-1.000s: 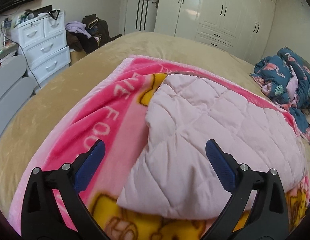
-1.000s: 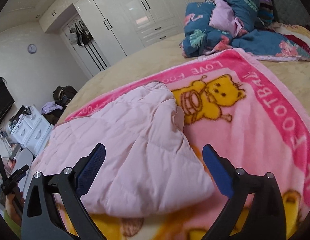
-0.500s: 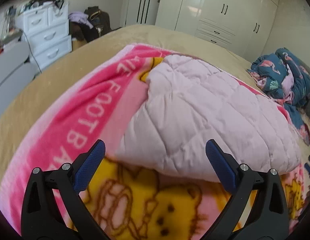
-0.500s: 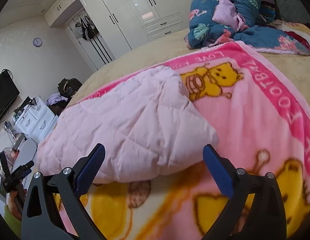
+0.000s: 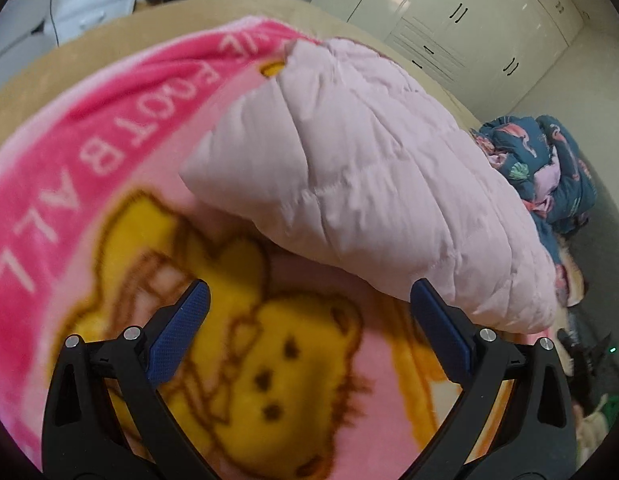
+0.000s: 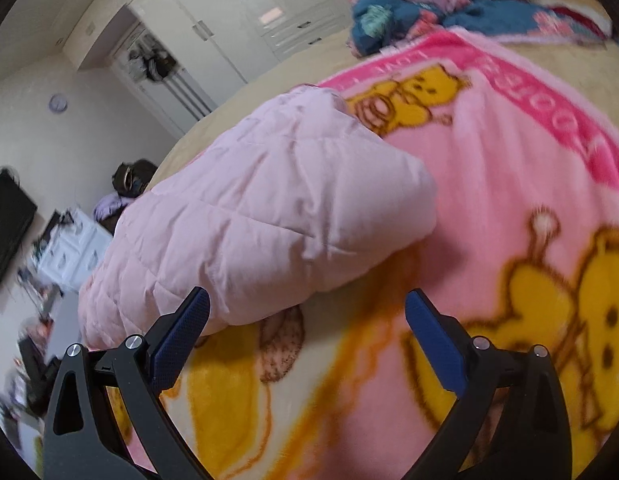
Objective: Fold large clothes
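Over the pink bear blanket (image 5: 109,152), left gripper (image 5: 309,308) and right gripper (image 6: 307,312) hung wide-jawed and empty; each should probably pinch the quilted garment's (image 5: 369,176) near hem squarely.

White glossy wardrobes (image 6: 245,20) are lining the wall beyond the tan bed (image 5: 229,12); a round clock (image 6: 58,103) is hanging left of them, light reflecting off their doors.
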A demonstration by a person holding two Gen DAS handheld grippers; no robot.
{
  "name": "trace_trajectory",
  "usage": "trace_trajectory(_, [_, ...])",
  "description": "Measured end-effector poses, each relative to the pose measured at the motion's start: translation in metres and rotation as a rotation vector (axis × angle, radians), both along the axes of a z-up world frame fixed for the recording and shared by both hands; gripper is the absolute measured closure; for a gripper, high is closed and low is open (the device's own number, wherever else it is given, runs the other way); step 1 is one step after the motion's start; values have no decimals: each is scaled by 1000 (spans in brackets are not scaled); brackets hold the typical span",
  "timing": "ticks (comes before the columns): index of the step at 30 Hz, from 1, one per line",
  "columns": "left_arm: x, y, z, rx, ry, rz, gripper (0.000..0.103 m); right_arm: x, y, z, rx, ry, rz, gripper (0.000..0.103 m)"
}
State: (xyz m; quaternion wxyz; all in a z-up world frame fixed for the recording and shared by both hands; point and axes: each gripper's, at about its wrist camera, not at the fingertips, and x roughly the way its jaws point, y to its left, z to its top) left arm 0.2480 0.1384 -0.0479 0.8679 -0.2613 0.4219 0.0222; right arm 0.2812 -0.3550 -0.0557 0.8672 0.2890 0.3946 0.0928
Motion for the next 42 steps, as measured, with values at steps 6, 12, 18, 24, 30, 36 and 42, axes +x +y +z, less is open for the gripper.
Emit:
trace_trajectory(6, [8, -1, -4, -96, -8, 22, 9, 13, -14, -10, 129, 34, -54, 5])
trace_trajectory(12, [20, 1, 1, -112, -11, 51, 9, 38, -14, -20, 179, 75, -93, 5])
trace_trajectory(18, [28, 6, -3, -128, -12, 87, 9, 59, -4, -26, 197, 87, -87, 4])
trace_trajectory(24, [41, 12, -10, -184, -14, 99, 9, 74, -2, -37, 224, 106, -89, 4])
trace_trajectory(30, [55, 22, -25, -315, -15, 128, 8, 86, -1, -45, 240, 105, -80, 4])
trace_trajectory(36, [71, 27, -36, -408, -20, 173, 8, 98, 8, -48, 225, 94, -70, 4])
trace_trajectory(42, [85, 29, -46, -460, -48, 183, 8, 103, 14, -48, 185, 66, -48, 4])
